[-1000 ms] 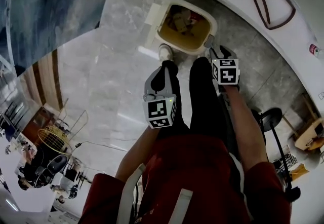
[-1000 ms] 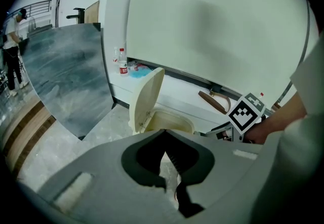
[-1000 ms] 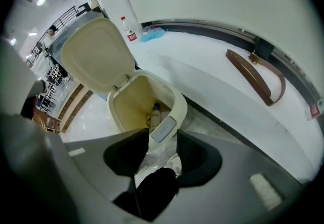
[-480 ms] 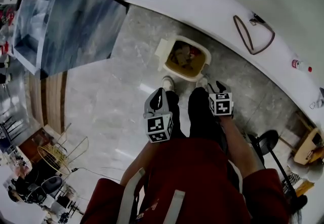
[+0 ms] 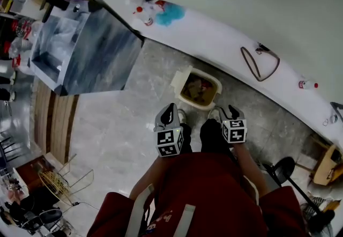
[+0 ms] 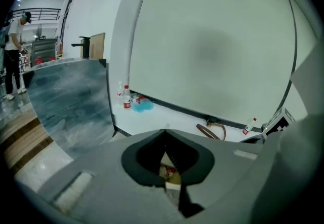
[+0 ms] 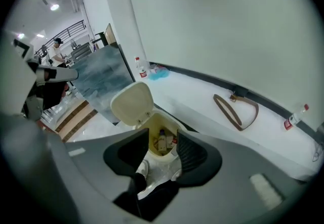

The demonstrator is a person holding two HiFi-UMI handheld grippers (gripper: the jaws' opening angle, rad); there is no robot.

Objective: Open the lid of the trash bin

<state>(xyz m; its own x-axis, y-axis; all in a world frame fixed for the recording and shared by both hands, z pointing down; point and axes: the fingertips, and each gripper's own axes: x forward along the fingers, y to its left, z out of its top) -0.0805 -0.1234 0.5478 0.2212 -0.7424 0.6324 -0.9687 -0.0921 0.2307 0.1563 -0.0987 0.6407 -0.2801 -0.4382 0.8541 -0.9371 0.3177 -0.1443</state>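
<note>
The cream trash bin [image 5: 202,91] stands on the floor against a white ledge, with its lid [image 5: 181,79] swung up at the left and rubbish showing inside. In the right gripper view the lid [image 7: 132,103] stands upright over the bin's rim [image 7: 174,120]. My left gripper [image 5: 171,111] hovers above the person's left leg, short of the bin, its jaws closed tip to tip and empty. My right gripper [image 5: 231,111] hangs above the right leg, jaws apart and empty. A sliver of the bin [image 6: 169,175] shows beyond the left gripper [image 6: 165,134]; the right gripper [image 7: 163,135] frames the bin.
A brown strap loop [image 5: 256,64], bottles [image 5: 140,9] and a blue item [image 5: 170,14] lie on the white ledge [image 5: 214,35]. A grey marbled counter [image 5: 91,51] stands at the left. A black stool [image 5: 281,169] is at the right. The person's shoes [image 5: 181,116] touch the bin's front.
The head view has drawn back and up, so the bin looks smaller and farther. Both grippers have come back from the bin toward the body. The lid stays up.
</note>
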